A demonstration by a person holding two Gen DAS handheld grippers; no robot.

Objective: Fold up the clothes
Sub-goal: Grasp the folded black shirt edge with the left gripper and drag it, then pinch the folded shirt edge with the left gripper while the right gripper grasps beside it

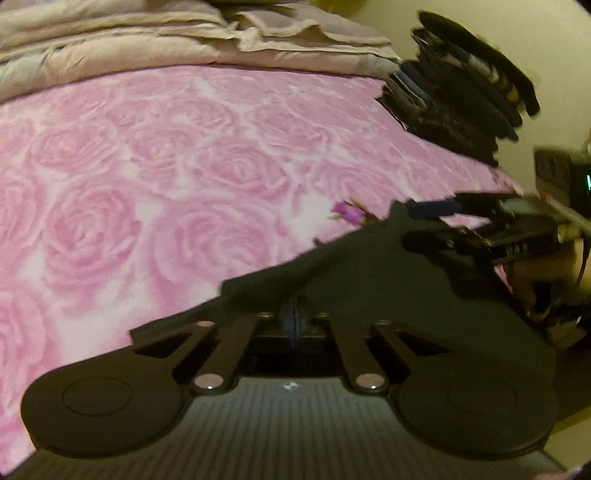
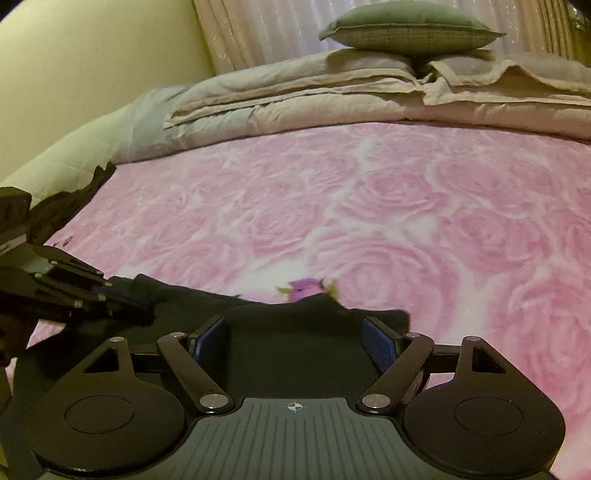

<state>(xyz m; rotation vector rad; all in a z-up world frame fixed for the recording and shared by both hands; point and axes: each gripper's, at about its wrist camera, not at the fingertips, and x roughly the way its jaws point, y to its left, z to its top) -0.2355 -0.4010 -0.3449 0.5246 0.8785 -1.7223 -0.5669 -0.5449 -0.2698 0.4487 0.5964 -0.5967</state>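
Observation:
A black garment (image 1: 369, 269) lies on the pink rose bedspread (image 1: 166, 166). In the left wrist view my left gripper (image 1: 293, 314) is shut on the garment's edge, its fingers mostly buried in the cloth. The right gripper (image 1: 432, 208) shows at the right of that view, over the garment. In the right wrist view my right gripper (image 2: 293, 339) is open with the black garment (image 2: 295, 347) lying between its blue pads (image 2: 380, 341). The left gripper (image 2: 110, 295) shows at the left there, shut on the cloth.
A stack of folded dark clothes (image 1: 461, 85) sits at the bed's far right corner. A folded beige quilt (image 2: 332, 96) and a grey-green pillow (image 2: 406, 29) lie at the bed's far end. More dark cloth (image 2: 66, 206) lies by the wall. A small purple flower print (image 2: 304, 288) marks the bedspread.

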